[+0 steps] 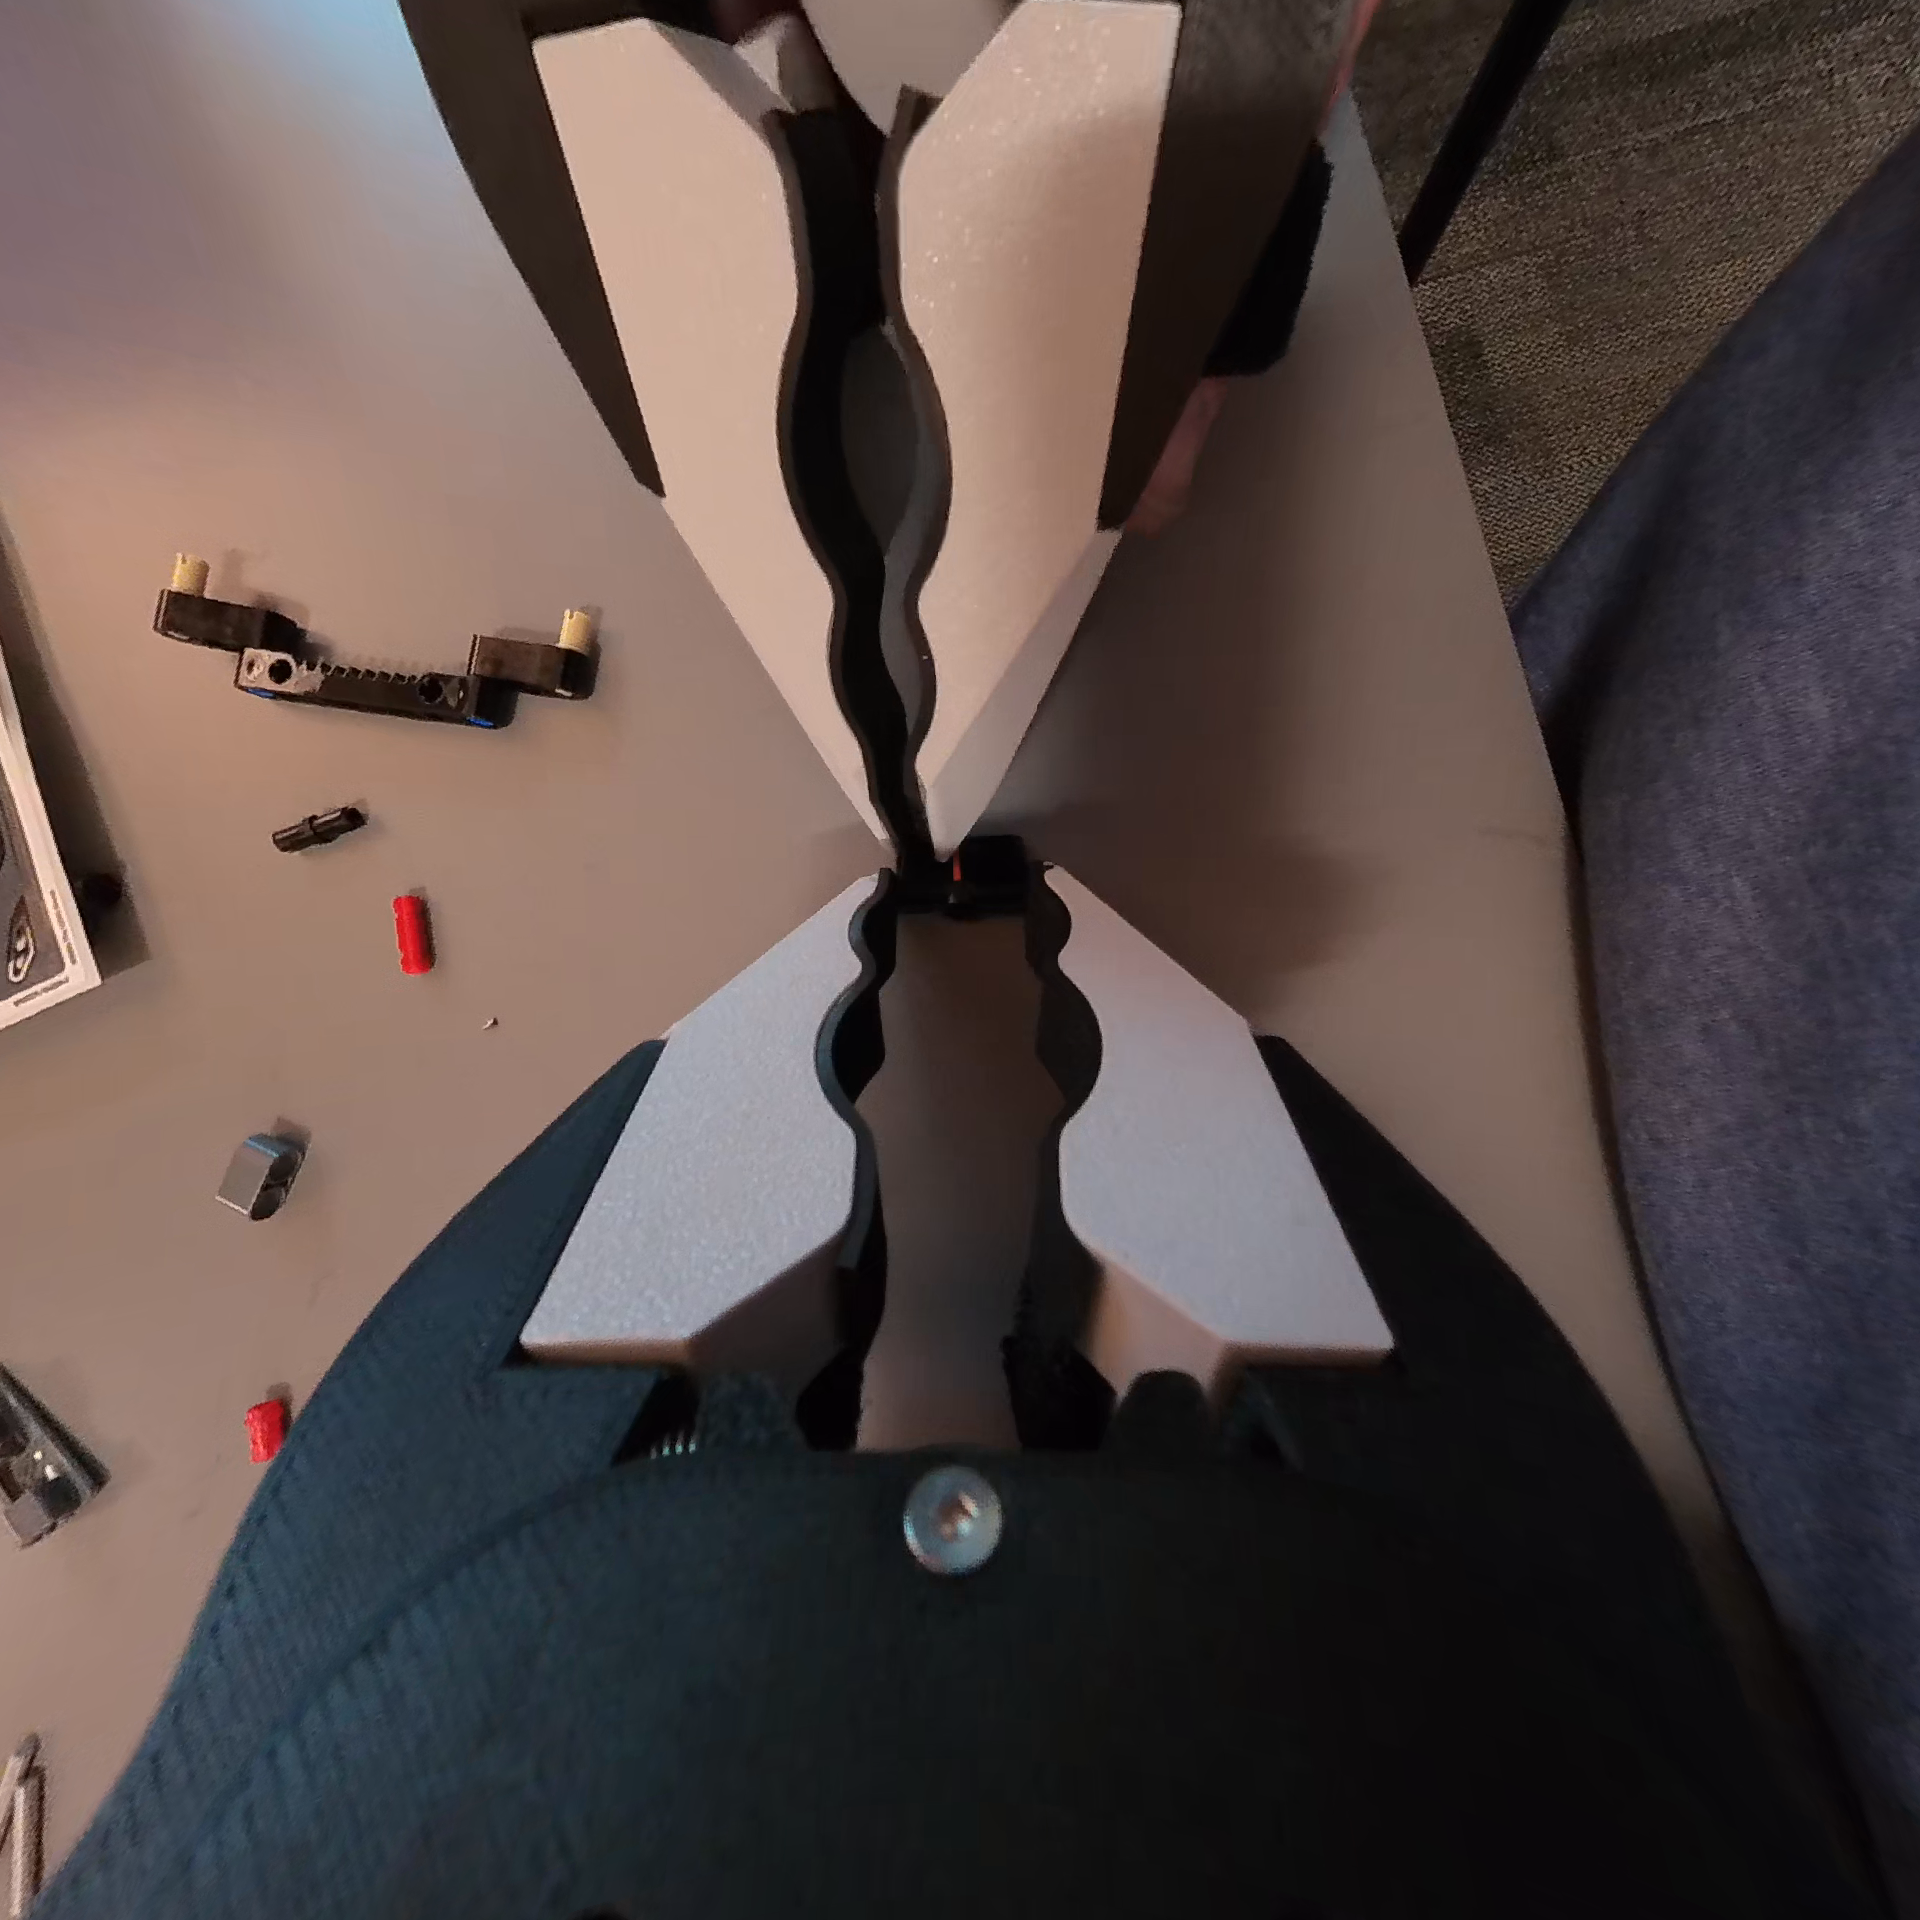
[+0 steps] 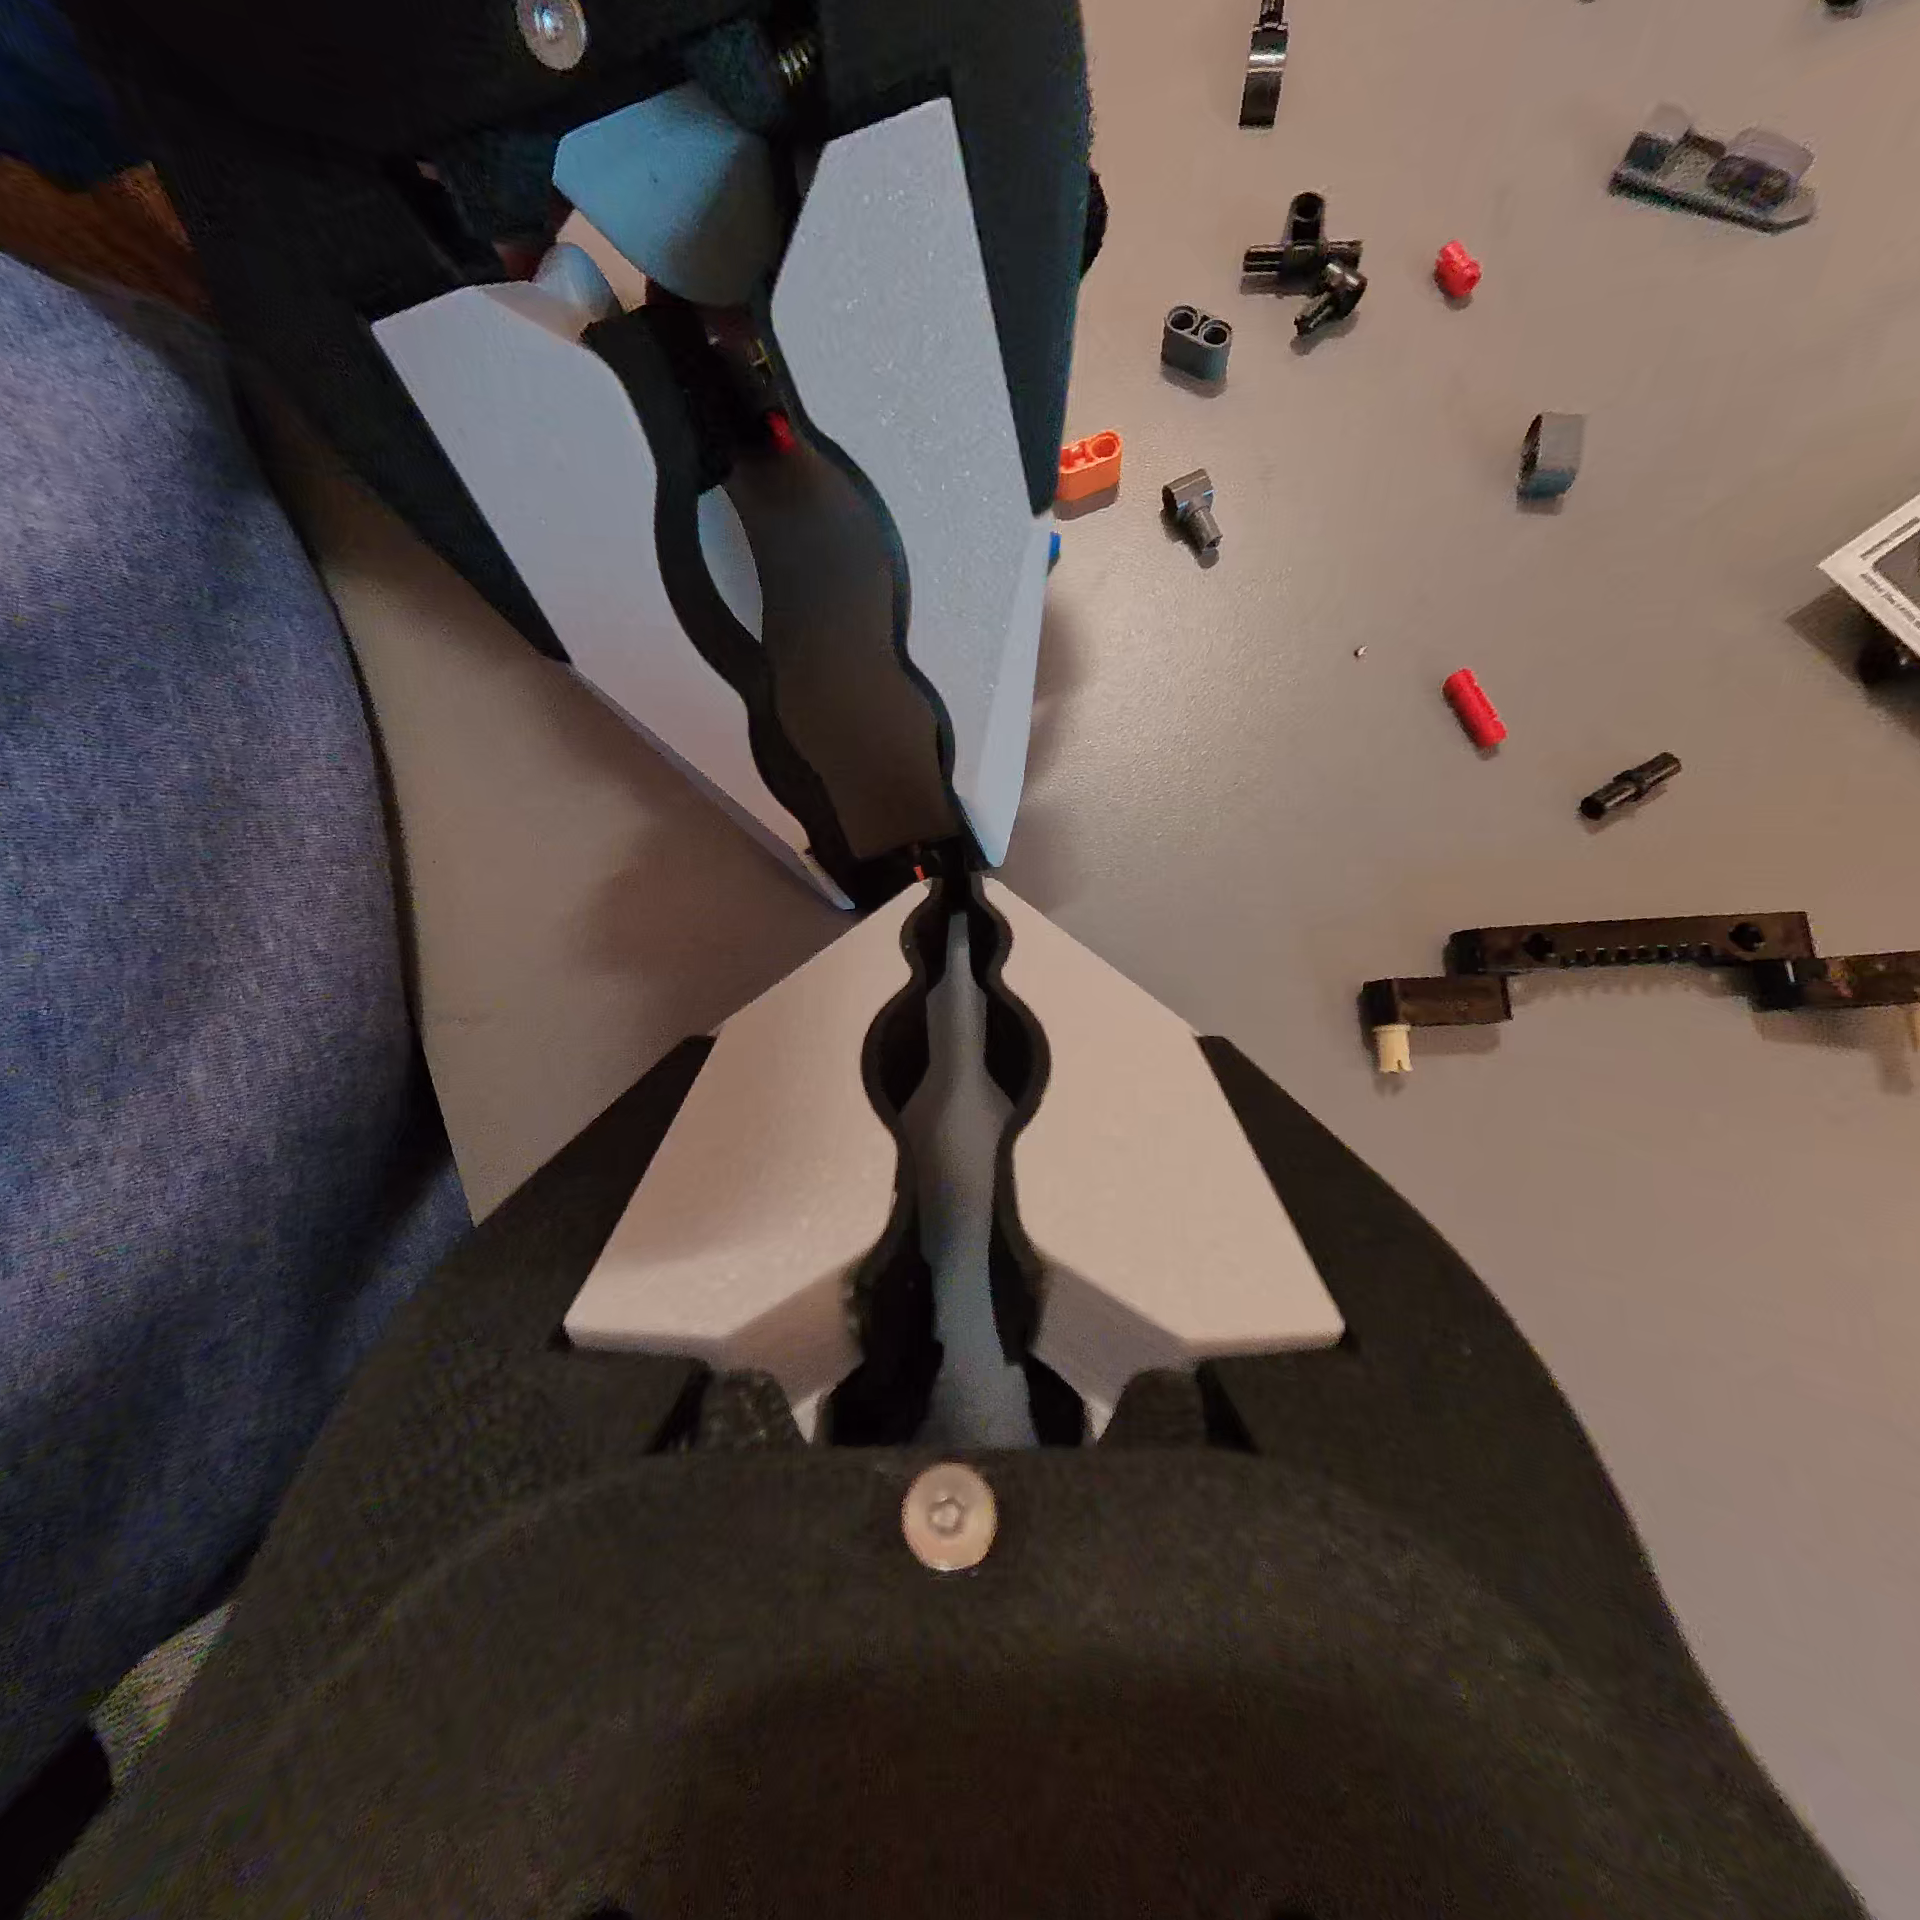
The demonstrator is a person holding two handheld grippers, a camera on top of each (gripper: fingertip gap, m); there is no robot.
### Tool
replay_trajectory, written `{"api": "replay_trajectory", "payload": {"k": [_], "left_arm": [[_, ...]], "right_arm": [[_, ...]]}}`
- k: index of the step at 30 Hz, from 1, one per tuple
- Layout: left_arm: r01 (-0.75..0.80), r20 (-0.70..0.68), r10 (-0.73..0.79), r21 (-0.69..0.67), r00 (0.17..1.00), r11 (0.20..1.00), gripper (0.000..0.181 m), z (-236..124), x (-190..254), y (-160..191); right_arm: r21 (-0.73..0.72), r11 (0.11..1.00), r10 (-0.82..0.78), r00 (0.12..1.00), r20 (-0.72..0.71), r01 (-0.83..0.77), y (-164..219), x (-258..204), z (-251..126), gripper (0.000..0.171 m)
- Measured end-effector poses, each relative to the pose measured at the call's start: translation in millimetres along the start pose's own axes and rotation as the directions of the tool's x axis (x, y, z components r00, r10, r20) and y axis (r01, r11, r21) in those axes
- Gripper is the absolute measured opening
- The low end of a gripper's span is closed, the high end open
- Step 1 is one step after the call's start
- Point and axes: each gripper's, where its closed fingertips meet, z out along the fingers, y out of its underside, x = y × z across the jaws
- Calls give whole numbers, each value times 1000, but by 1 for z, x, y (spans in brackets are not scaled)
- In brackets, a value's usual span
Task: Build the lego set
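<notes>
In the left wrist view my left gripper [image 1: 966, 896] is shut on a small black lego piece with an orange bit [image 1: 977, 883], held just above the grey table. My right gripper [image 1: 912, 826] comes from the opposite side, jaws shut, and its tips touch that piece. I cannot tell whether they pinch part of it. In the right wrist view my right gripper [image 2: 956, 891] meets the left gripper [image 2: 902, 860] tip to tip, and the black piece [image 2: 899, 864] barely shows between them. A black toothed rack assembly with tan pins [image 1: 374, 655] [image 2: 1642, 966] lies on the table.
Loose parts lie on the table: a black pin [image 1: 317, 828] [image 2: 1629, 787], red bushes [image 1: 412, 933] [image 2: 1473, 707], a grey piece [image 1: 262, 1174], an orange connector [image 2: 1089, 462], black connectors [image 2: 1304, 260]. A booklet [image 1: 31, 914] lies at the side. The table edge [image 1: 1475, 623] and blue fabric [image 1: 1766, 935] are close. Only a small space, under 4 cm, lies between the two pairs of fingers.
</notes>
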Motion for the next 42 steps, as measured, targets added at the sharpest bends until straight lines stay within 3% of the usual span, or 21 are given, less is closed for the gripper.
{"api": "replay_trajectory", "payload": {"k": [14,26,39,42], "left_arm": [[7,0,-7,-3,1000,1000,22,0,-1,0],[12,21,-12,1,1000,1000,22,0,-1,1],[19,27,-19,9,999,1000,22,0,-2,-1],[19,24,-19,7,1000,1000,22,1,-2,-1]], "right_arm": [[-2,989,-147,969,-197,149,-1,2,0,0],[-48,954,-283,829,-482,297,-2,2,-2,0],[-26,953,-271,809,-522,303,-2,4,-3,1],[4,964,-227,826,-516,267,-2,9,-6,12]]}}
